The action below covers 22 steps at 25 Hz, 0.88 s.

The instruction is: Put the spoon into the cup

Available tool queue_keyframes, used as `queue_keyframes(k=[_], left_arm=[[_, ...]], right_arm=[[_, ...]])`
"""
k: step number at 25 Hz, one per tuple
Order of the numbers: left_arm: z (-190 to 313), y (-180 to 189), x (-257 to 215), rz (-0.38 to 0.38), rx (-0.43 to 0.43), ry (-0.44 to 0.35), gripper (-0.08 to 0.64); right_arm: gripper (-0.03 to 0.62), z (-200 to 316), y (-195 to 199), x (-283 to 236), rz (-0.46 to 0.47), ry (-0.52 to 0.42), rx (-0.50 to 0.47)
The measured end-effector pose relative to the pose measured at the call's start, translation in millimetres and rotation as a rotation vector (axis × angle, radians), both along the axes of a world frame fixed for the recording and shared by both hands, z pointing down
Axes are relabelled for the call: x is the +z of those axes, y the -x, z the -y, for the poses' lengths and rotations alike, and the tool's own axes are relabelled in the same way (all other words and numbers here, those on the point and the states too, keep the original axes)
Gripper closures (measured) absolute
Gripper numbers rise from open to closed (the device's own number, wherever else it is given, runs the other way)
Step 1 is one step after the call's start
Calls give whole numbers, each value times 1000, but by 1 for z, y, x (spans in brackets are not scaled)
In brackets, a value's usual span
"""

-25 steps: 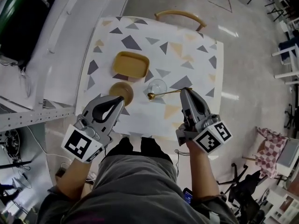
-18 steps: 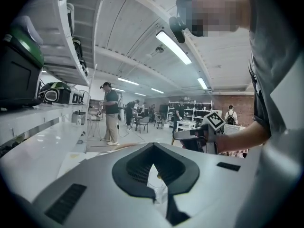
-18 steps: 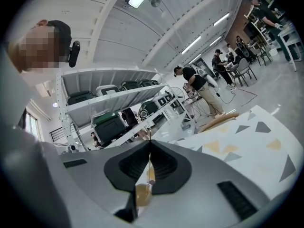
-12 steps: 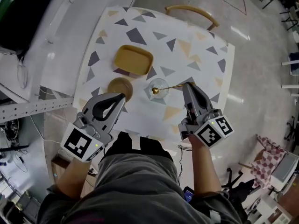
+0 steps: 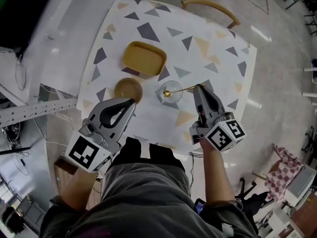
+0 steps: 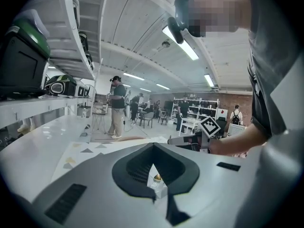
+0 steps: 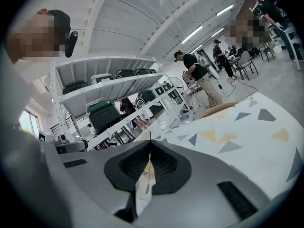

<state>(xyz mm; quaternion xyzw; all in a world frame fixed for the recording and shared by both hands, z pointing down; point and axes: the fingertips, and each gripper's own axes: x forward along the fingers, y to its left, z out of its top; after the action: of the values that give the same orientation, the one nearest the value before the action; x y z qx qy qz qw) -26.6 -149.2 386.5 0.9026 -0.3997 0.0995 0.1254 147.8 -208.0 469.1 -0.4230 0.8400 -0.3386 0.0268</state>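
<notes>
A gold spoon (image 5: 179, 90) is held level by its handle end in my right gripper (image 5: 197, 87), which is shut on it. The spoon's bowl hangs over the mouth of the clear glass cup (image 5: 172, 97) standing mid-table. In the right gripper view the thin handle (image 7: 147, 179) runs down between the shut jaws. My left gripper (image 5: 131, 102) is shut and holds nothing, its tips just near of the brown bowl. Through its jaw gap, the left gripper view shows the spoon's gold bowl (image 6: 156, 177) at the glass.
The white table (image 5: 213, 58) has grey and tan triangles. A yellow tray (image 5: 143, 59) lies at its far left and a brown bowl (image 5: 128, 89) sits left of the cup. A wooden chair back (image 5: 210, 6) curves behind the far edge. Metal shelving stands at the left.
My right gripper has carried the spoon a little farther in, so its bowl went from beside the near side of the cup to over the cup's mouth. The left gripper stayed shut.
</notes>
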Motion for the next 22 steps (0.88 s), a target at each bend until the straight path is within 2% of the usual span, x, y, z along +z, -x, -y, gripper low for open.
queue_keyframes(k=[6, 10, 13, 16, 19, 22], left_arm=[[0, 3, 9, 0, -7, 15, 546], [-11, 8, 28, 36, 5, 106, 546], [-7, 7, 24, 21, -2, 76, 546], [-13, 10, 35, 48, 5, 129, 546], [-10, 8, 32, 39, 2, 104, 546], [-13, 9, 37, 50, 7, 134, 546]], right_arm=[[569, 3, 3, 18, -8, 20, 1], [569, 5, 6, 26, -37, 19, -11], [569, 6, 8, 31, -52, 18, -14], [569, 6, 8, 35, -55, 22, -15], [569, 5, 9, 38, -57, 24, -17], [569, 4, 11, 40, -72, 20, -26]])
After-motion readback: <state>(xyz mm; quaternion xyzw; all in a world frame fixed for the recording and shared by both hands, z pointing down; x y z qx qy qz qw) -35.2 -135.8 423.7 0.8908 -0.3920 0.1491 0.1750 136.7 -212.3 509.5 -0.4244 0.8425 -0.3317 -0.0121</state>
